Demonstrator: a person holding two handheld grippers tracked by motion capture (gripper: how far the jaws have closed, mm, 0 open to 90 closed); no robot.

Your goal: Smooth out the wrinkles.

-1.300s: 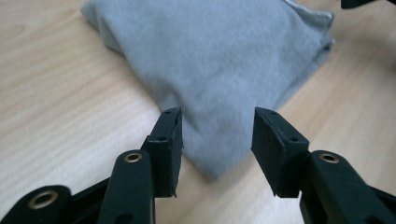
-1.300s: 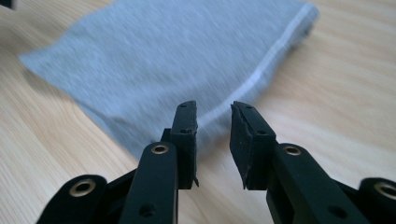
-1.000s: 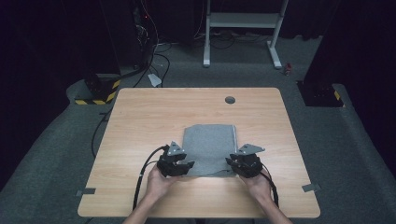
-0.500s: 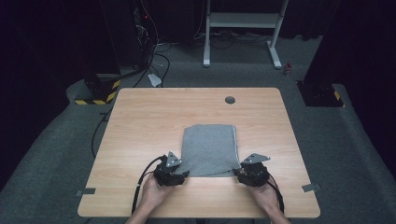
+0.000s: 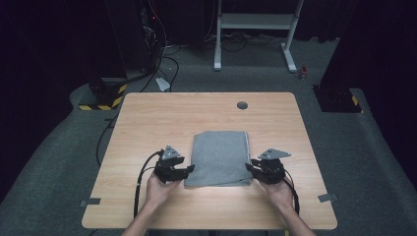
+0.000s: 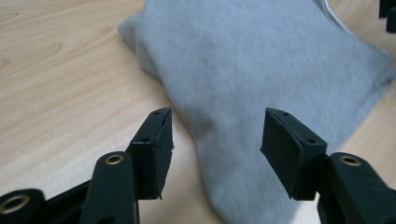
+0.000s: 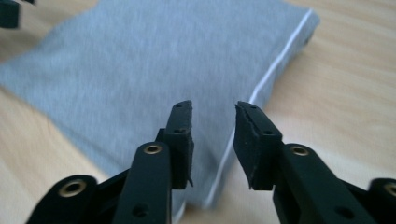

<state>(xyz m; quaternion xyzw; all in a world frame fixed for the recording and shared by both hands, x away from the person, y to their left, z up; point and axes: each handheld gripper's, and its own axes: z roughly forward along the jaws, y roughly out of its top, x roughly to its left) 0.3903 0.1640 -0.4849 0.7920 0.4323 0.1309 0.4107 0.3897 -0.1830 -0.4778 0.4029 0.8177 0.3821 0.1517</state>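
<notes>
A folded grey cloth [image 5: 220, 158] lies flat on the wooden table [image 5: 206, 113], with a white hem along its right edge [image 7: 275, 70]. My left gripper [image 5: 189, 170] sits just off the cloth's near left corner. Its jaws have just been opening and stand open [image 6: 215, 140], nothing between them, the grey cloth [image 6: 261, 60] ahead. My right gripper [image 5: 249, 167] is beside the near right corner. Its jaws have just been closing to a narrow gap [image 7: 213, 140], with nothing between them.
A round cable hole [image 5: 242, 104] is near the table's far edge. Black cables [image 5: 142, 182] trail from the grippers toward the front edge. Behind the table stand a white frame [image 5: 290, 49] and floor cables [image 5: 162, 64].
Both grippers have moved off the cloth's near corners, outward to either side of it. The cloth lies flat and still.
</notes>
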